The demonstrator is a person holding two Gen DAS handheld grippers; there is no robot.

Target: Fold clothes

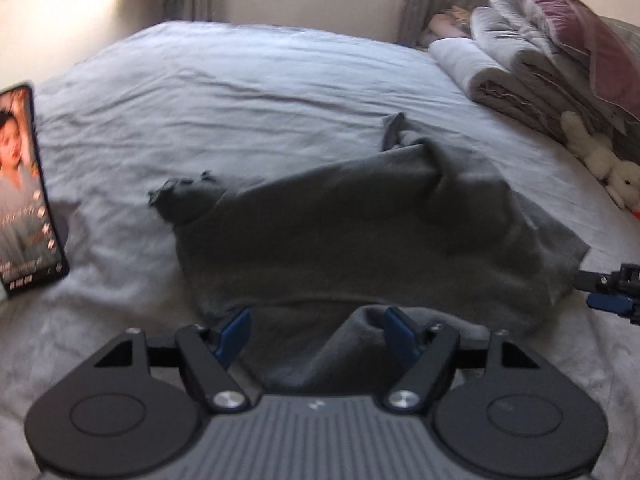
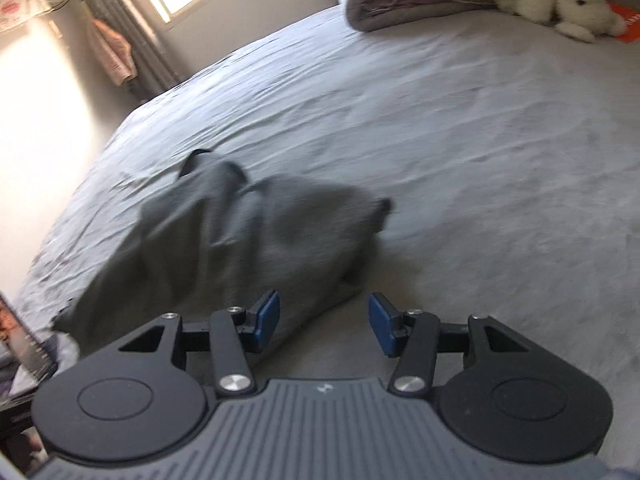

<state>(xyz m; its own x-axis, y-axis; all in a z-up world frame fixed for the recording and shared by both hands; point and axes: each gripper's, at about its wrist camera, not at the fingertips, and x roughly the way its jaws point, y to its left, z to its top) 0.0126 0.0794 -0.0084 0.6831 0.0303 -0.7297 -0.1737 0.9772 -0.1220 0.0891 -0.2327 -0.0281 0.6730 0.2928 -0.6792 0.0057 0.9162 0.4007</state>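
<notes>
A dark grey garment (image 1: pixel 360 232) lies crumpled on the bed, partly folded over itself, with a frayed corner at its left. It also shows in the right wrist view (image 2: pixel 248 232). My left gripper (image 1: pixel 318 334) is open at the garment's near edge, with cloth bunched between its blue pads but not clamped. My right gripper (image 2: pixel 323 322) is open and empty at the garment's right end, over bare sheet. It shows at the right edge of the left wrist view (image 1: pixel 608 292).
The bed has a wrinkled light grey sheet (image 1: pixel 240 100). A phone (image 1: pixel 28 188) with a lit screen stands at the left. Folded quilts (image 1: pixel 520 64) and a white plush toy (image 2: pixel 560 0) lie at the right. A window and curtains are behind.
</notes>
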